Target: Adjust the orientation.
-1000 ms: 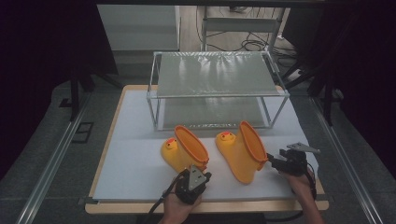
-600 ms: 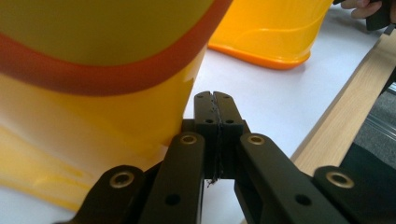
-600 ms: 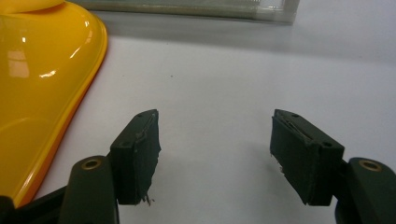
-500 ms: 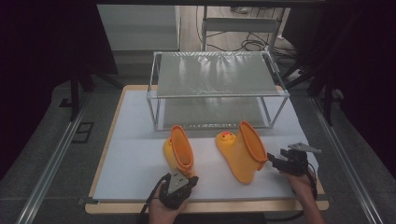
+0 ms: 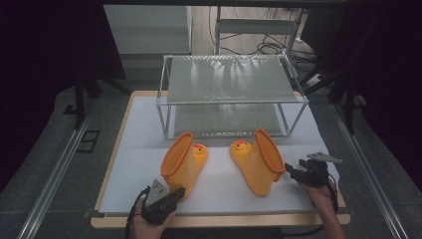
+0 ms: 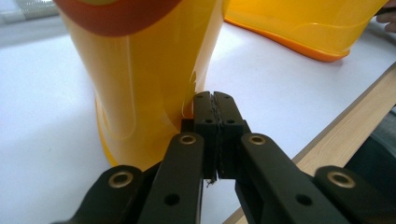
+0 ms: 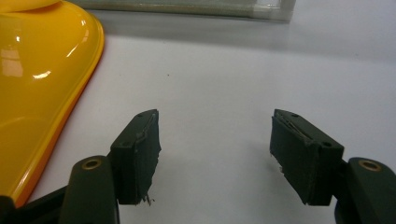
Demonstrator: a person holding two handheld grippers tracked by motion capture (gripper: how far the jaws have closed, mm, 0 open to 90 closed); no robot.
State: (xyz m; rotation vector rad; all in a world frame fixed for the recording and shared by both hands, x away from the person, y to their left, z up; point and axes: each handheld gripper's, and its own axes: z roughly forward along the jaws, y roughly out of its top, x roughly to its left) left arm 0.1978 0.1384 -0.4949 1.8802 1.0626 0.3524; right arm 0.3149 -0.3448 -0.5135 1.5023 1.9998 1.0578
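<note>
Two yellow rubber boots with duck faces lie on the white mat (image 5: 219, 194). The left boot (image 5: 184, 162) is tipped with its opening up and to the left, and the right boot (image 5: 256, 162) lies on its side. My left gripper (image 5: 179, 190) is shut at the left boot's near end. In the left gripper view, the left gripper (image 6: 213, 95) has its pads pressed together against the boot's wall (image 6: 140, 84), with no yellow between them. My right gripper (image 5: 291, 172) rests just right of the right boot. In the right gripper view, the right gripper (image 7: 215, 130) is open over bare mat beside that boot (image 7: 37, 74).
A metal-framed rack (image 5: 229, 102) with a mesh shelf stands behind the boots. The table's wooden front edge (image 5: 224, 219) runs just under both hands. Dark floor and cables lie beyond the table. The right boot (image 6: 299, 23) shows in the left gripper view.
My left hand has shifted left along the front edge. The left boot has swung with it, so its opening now faces up and left. The right gripper and right boot have stayed put.
</note>
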